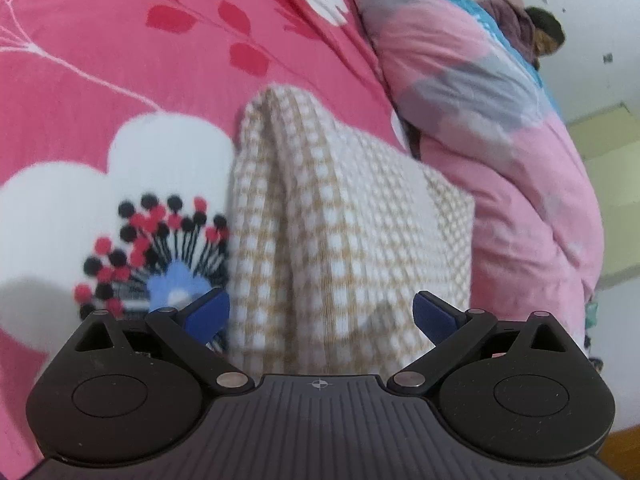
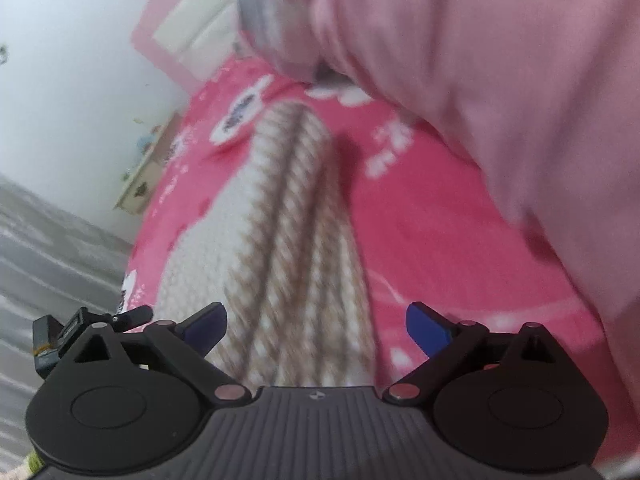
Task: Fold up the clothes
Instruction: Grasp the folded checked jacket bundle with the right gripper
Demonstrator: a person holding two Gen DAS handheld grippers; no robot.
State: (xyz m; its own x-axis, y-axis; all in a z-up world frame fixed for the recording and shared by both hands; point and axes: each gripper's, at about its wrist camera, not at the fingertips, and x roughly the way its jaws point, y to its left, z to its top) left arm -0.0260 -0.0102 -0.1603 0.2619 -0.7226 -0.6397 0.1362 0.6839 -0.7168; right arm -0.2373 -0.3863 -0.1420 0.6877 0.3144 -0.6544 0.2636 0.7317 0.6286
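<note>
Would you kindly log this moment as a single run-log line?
left gripper: jaws open, empty | right gripper: jaws open, empty | beige checked garment: folded, on pink floral bedsheet, beside pink quilt

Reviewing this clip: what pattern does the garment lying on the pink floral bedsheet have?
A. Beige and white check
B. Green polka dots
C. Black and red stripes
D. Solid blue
A: the garment on the bedsheet shows small white squares on a beige weave, seen in both wrist views.
</note>
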